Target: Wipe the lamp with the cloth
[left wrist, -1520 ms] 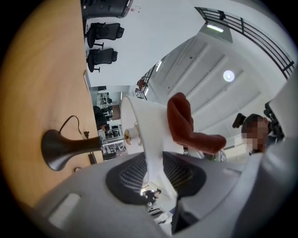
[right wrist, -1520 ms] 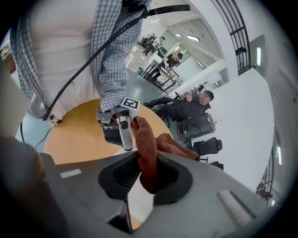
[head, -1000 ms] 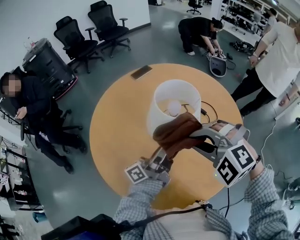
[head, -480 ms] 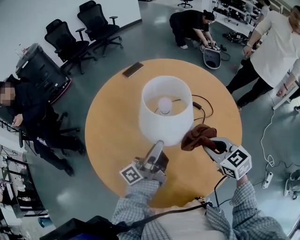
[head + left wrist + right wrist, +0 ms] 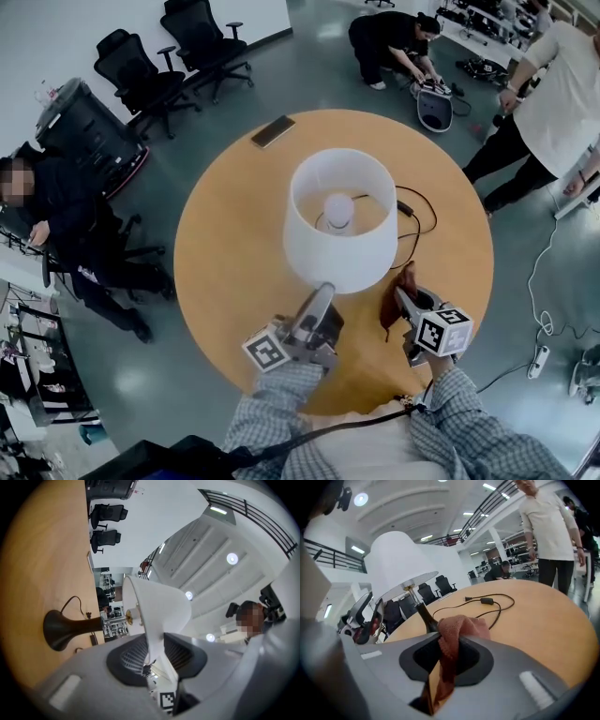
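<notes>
Centrally, the lamp [image 5: 338, 220] is stood upright on the round table [image 5: 225, 262], long axis vertical, shade mouth upward. Its shade's near rim is clamped by the left gripper [image 5: 322, 291]; the cloth [image 5: 390, 311], alongside, is pinched in the right gripper [image 5: 405, 300].

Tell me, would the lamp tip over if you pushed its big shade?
Probably, yes: the lamp has a wide shade on a thin stem over a smaller base, so it looks top-heavy. The left gripper pinching the shade's rim likely steadies it.
</notes>
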